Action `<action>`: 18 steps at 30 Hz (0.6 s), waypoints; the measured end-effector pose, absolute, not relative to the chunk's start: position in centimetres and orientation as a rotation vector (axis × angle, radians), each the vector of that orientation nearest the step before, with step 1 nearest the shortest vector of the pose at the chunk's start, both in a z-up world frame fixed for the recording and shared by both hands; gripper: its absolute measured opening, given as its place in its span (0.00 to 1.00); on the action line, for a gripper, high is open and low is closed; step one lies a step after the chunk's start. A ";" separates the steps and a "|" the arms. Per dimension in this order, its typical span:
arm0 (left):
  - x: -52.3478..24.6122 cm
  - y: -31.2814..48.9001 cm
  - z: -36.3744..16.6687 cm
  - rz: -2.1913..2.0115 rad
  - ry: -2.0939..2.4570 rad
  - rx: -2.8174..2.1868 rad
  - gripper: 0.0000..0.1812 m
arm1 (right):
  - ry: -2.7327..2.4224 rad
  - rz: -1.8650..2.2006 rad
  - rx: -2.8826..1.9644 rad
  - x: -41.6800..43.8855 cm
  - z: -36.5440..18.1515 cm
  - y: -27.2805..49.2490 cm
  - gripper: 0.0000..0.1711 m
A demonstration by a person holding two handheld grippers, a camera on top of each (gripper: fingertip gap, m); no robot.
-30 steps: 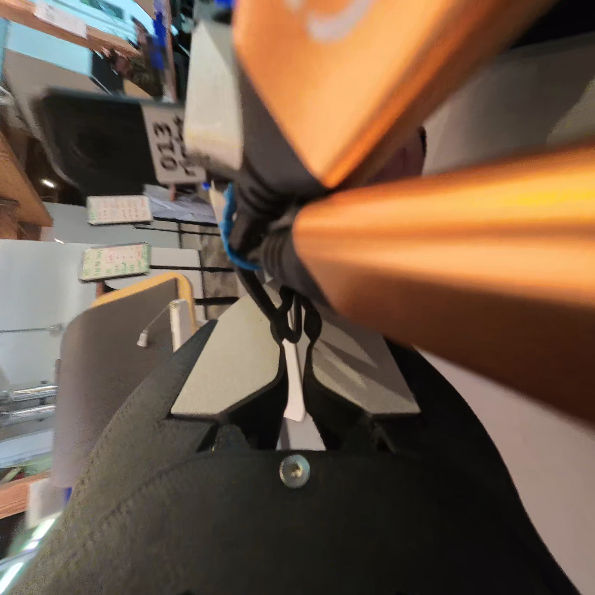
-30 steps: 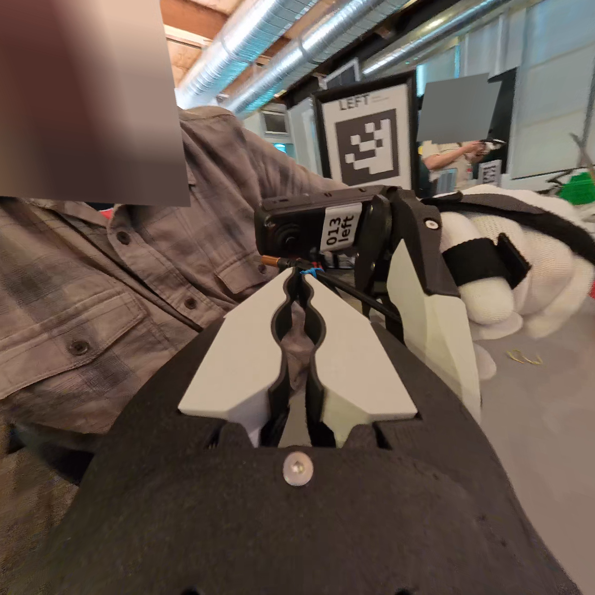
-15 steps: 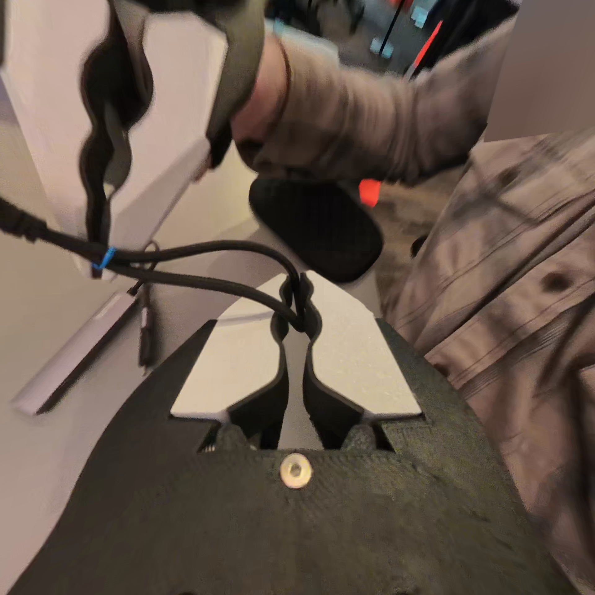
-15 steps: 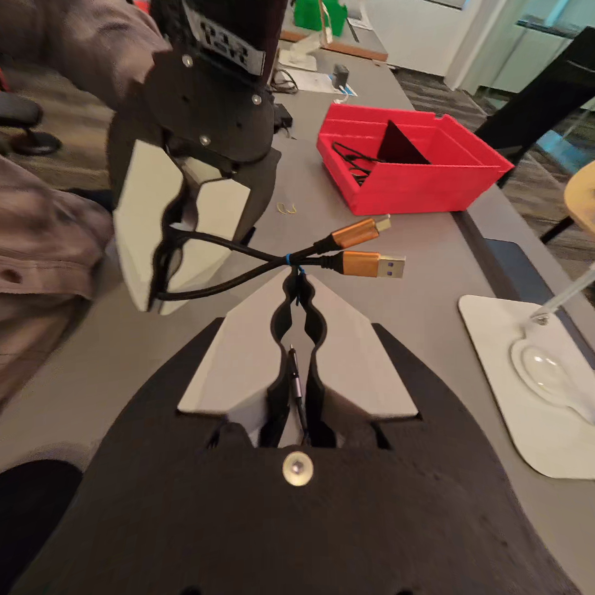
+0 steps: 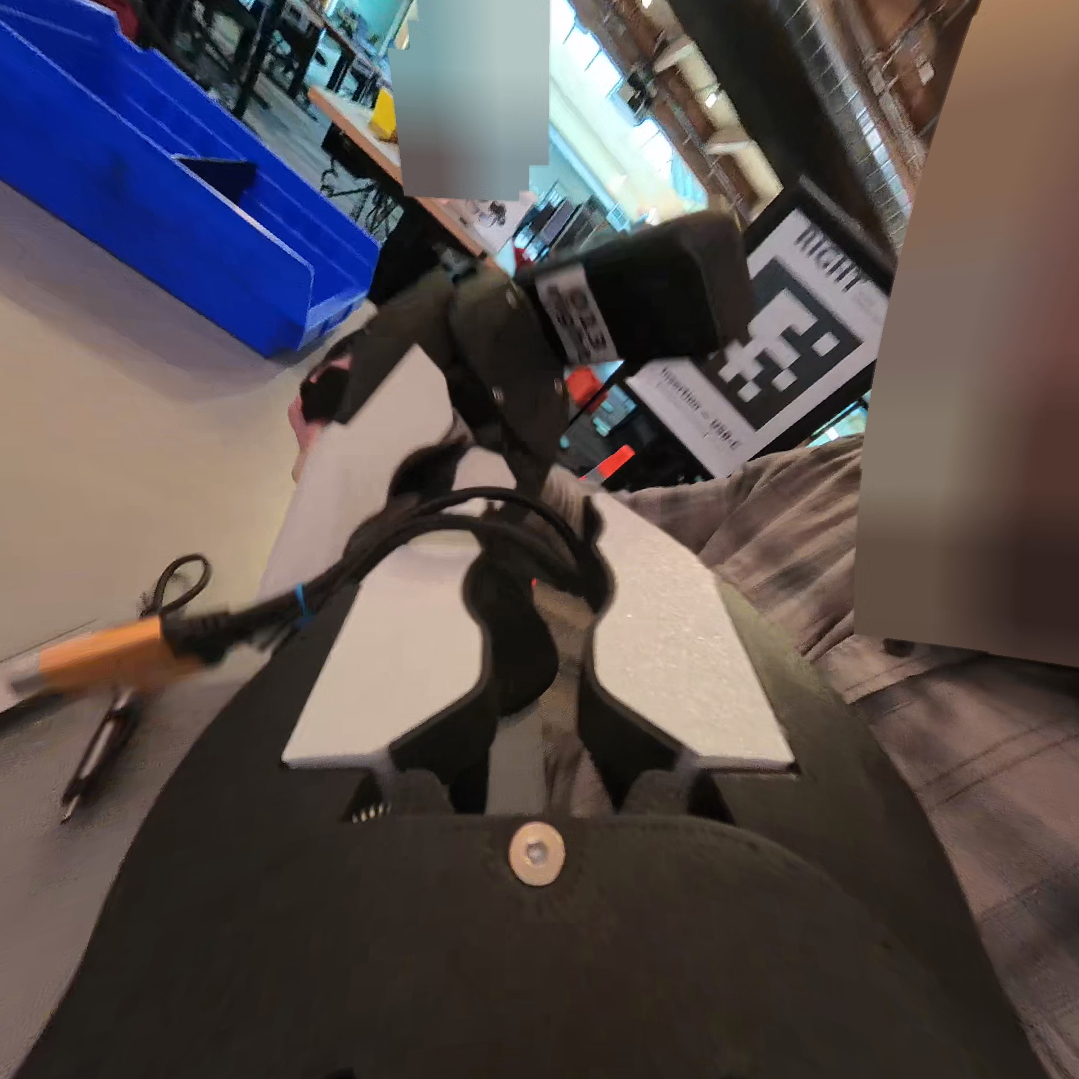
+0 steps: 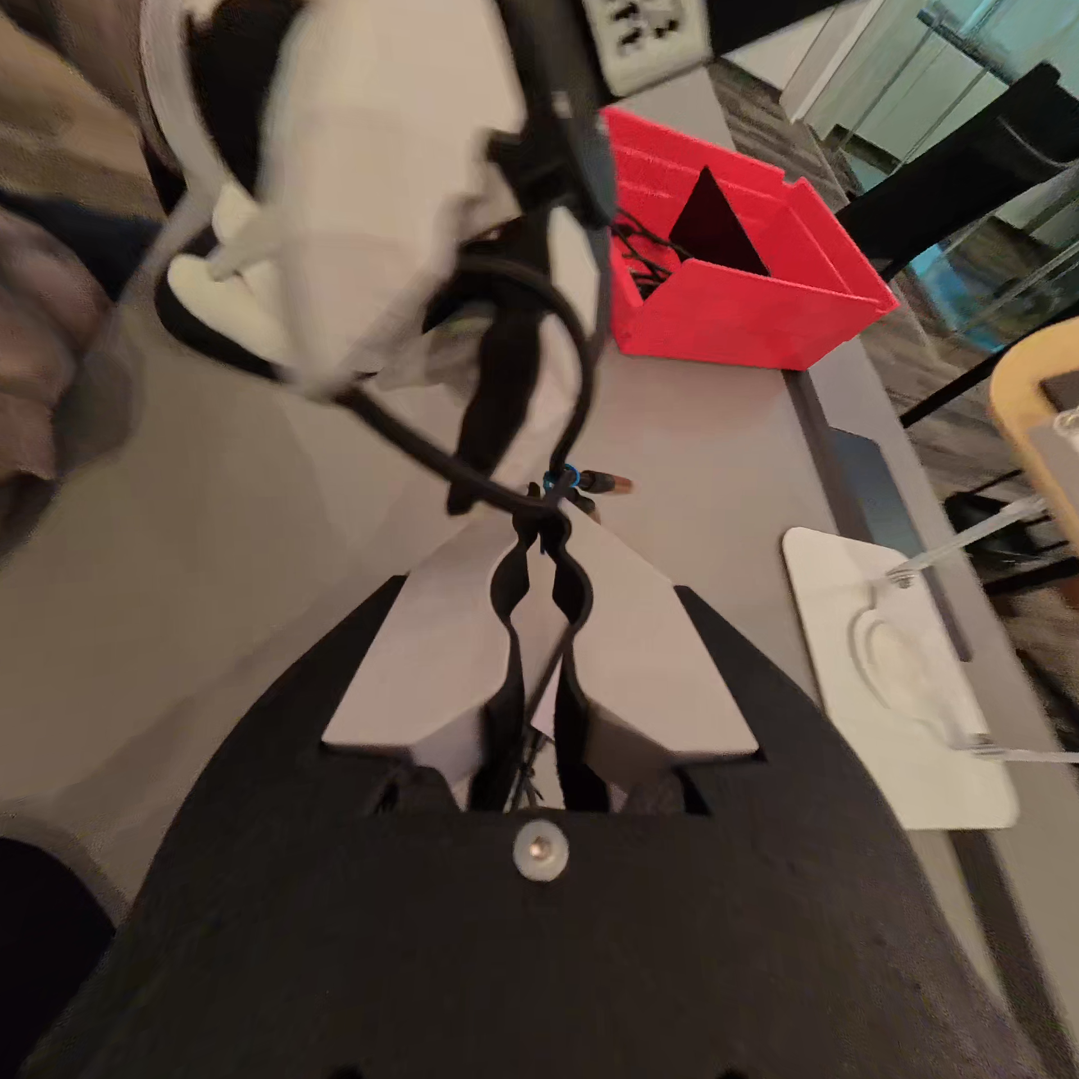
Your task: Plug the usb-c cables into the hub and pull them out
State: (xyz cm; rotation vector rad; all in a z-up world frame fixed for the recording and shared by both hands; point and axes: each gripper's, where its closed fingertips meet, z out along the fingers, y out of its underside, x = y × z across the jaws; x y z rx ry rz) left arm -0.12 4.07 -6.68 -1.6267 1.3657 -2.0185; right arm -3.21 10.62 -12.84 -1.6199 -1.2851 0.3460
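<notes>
1. Grippers face each other above the grey counter [image 6: 700, 420]. Left gripper [image 5: 534, 560] tips upward toward the person's plaid shirt [image 5: 876, 584]; right gripper [image 6: 540, 525] angles down over the counter, with the other unit blurred close ahead.
2. Hard to read: motion blur smears the far gripper in both views. The hub is not clearly made out; a pale strip at the left edge of the left wrist view, under the orange plug [image 5: 99, 654], is cut off.
3. Fingers: right fingers [image 6: 455, 613] are closed at the tips, pinching the black cable bundle [image 6: 525, 327] just below its blue tie [image 6: 560, 476]. Left fingers [image 5: 660, 642] stand slightly apart, the looped cable wedged at their tips.
4. Cable arcs between the two grippers, plug ends hanging free in the air. A thin loose connector [image 5: 99, 753] lies on the counter. A red bin [image 6: 759, 292] and a blue bin [image 5: 146, 192] sit behind.
</notes>
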 end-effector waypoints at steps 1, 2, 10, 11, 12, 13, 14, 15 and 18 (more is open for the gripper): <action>-0.4 3.8 -7.2 -1.968 1.406 -1.646 0.22 | -1.243 0.428 -1.625 -3.0 -12.6 10.7 0.00; -0.7 3.6 -7.7 -1.905 1.446 -1.656 0.27 | -1.210 0.519 -1.639 -2.9 -12.6 10.6 0.00; -3.3 6.7 -10.0 -1.096 1.568 -1.448 0.48 | -0.977 0.650 -1.665 -1.7 -11.5 11.9 0.00; -3.2 7.2 -9.8 -1.006 1.552 -1.414 0.50 | -0.914 0.636 -1.676 -1.4 -11.1 12.4 0.00; -3.0 7.9 -9.6 -0.897 1.532 -1.373 0.51 | -0.871 0.632 -1.681 -1.5 -10.8 12.5 0.00; -2.7 8.5 -9.3 -0.792 1.513 -1.326 0.53 | -0.848 0.648 -1.681 -1.8 -10.6 12.3 0.00; -2.3 9.0 -8.8 -0.700 1.492 -1.277 0.54 | -0.821 0.668 -1.682 -2.2 -10.5 12.2 0.00; -1.9 9.0 -8.2 -0.641 1.487 -1.221 0.54 | -0.793 0.697 -1.687 -2.6 -10.4 12.1 0.00; -0.5 8.4 -7.4 -0.555 1.492 -1.118 0.48 | -0.777 0.707 -1.708 -3.6 -10.8 11.8 0.00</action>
